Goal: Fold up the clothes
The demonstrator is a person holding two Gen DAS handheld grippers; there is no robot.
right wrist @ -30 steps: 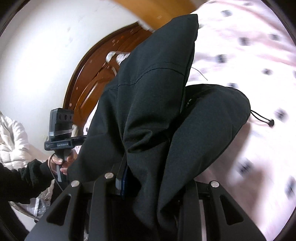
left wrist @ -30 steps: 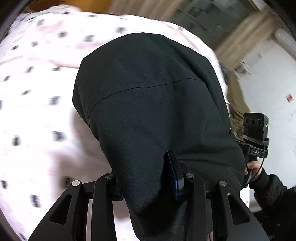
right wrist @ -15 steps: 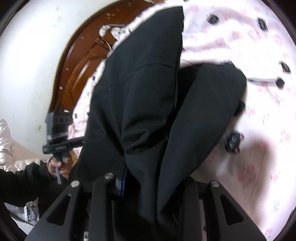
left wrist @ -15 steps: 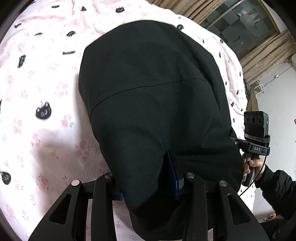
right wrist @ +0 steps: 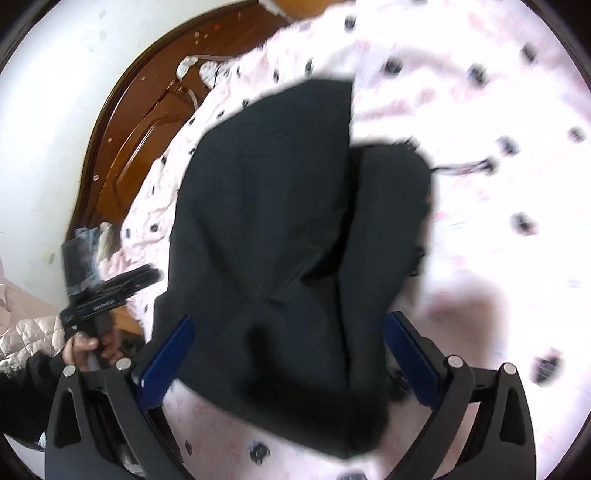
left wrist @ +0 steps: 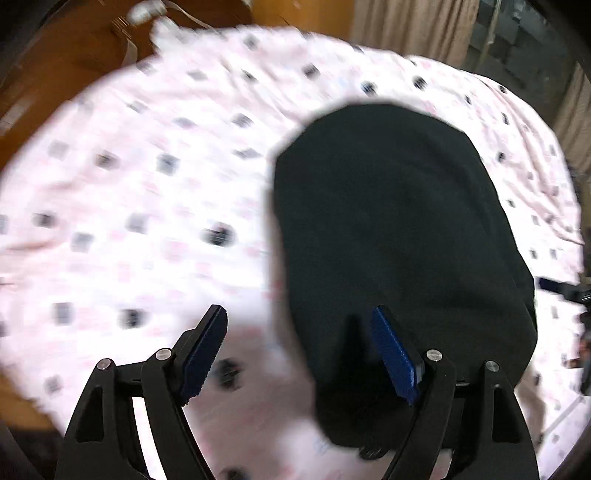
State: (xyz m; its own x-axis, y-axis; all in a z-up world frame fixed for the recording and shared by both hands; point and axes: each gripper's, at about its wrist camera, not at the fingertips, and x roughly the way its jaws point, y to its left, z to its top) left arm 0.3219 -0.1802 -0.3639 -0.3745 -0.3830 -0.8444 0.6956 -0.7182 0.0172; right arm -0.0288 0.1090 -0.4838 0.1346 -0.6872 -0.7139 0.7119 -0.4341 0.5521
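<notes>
A black garment (left wrist: 399, 229) lies folded on the pink patterned bedsheet (left wrist: 140, 192). In the left wrist view my left gripper (left wrist: 301, 332) is open; its near edge sits by the right blue pad, nothing pinched. In the right wrist view the same black garment (right wrist: 295, 240) lies between the spread fingers of my right gripper (right wrist: 288, 343), which is open. A drawstring (right wrist: 465, 168) trails from it to the right. The left gripper's body (right wrist: 99, 291), held in a hand, shows at the left.
A brown wooden headboard (right wrist: 140, 122) curves behind the bed, against a white wall (right wrist: 51, 92). Beige curtains (left wrist: 406, 26) hang at the far side. The bedsheet (right wrist: 498, 110) spreads wide around the garment.
Both grippers have opened and let go of the black garment, which now lies on the bed. Both views are blurred by motion.
</notes>
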